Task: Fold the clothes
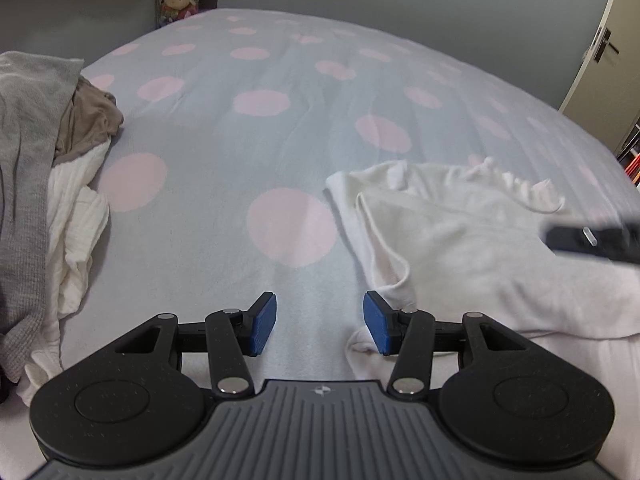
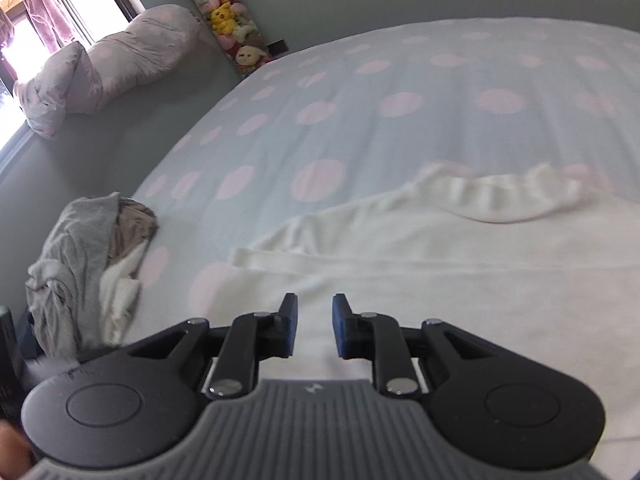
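Observation:
A white garment (image 1: 472, 248) lies spread on the bed, at the right in the left wrist view, with its left part folded over. My left gripper (image 1: 320, 326) is open and empty, low over the bedsheet just left of the garment's near left corner. A blurred dark part of the right gripper (image 1: 588, 240) shows above the garment at the right edge. In the right wrist view the white garment (image 2: 440, 264) fills the lower right, its ruffled edge at the far side. My right gripper (image 2: 316, 328) is open and empty just above it.
The bed (image 1: 280, 128) has a pale blue sheet with pink dots. A pile of grey, brown and white clothes (image 1: 44, 184) lies at the left edge, also in the right wrist view (image 2: 88, 264). A rolled duvet (image 2: 112, 64) and plush toys (image 2: 228, 16) stand by the wall.

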{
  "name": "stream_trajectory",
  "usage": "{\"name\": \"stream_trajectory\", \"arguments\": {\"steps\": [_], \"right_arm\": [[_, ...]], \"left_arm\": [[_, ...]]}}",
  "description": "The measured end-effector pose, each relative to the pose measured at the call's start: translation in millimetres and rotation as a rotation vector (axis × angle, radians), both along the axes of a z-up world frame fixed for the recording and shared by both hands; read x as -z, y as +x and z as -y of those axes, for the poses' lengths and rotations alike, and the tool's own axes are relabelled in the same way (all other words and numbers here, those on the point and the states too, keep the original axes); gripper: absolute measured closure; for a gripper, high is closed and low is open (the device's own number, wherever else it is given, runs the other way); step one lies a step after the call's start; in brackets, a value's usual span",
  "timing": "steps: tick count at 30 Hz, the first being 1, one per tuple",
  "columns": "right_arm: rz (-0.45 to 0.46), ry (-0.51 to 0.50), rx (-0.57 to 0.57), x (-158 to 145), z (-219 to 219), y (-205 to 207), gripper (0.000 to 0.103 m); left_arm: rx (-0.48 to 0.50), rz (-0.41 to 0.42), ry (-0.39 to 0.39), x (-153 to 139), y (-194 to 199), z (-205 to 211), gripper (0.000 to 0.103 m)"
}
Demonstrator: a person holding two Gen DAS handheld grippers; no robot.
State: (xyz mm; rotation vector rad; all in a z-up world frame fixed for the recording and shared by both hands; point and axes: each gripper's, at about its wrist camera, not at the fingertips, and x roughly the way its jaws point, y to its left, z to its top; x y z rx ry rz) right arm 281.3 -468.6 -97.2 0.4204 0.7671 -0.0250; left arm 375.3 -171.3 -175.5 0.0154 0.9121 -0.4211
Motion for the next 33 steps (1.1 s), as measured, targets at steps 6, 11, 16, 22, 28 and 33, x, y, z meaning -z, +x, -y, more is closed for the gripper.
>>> {"name": "stream_trajectory", "arguments": {"steps": [6,11,16,22,28,33], "right_arm": [[-0.056,-0.092,0.143,4.3,54.2,-110.7,0.080],[-0.130,-0.132,0.217,11.1,80.3,-204.9,0.080],[-0.206,-0.138,0.210,14.9,85.8,-272.1,0.068],[-0.329,-0.134,0.201,32.6,87.9,-315.7,0.066],[-0.392,-0.004,0.201,45.7,98.5,-337.3,0.066],[-0.445,0.075,0.159,54.3,99.7,-340.5,0.066]], "left_arm": [[0.001,-0.048,0.060,8.8,-9.8,8.8,0.058],[0.121,-0.048,0.149,9.1,-45.7,22.9,0.058],[0.249,-0.047,0.285,8.4,-92.9,34.4,0.058],[0.303,-0.116,0.443,12.3,-142.2,18.6,0.058],[0.258,-0.301,0.396,13.0,-161.3,-19.4,0.058],[0.277,-0.375,0.426,18.2,-175.5,-27.8,0.058]]}}
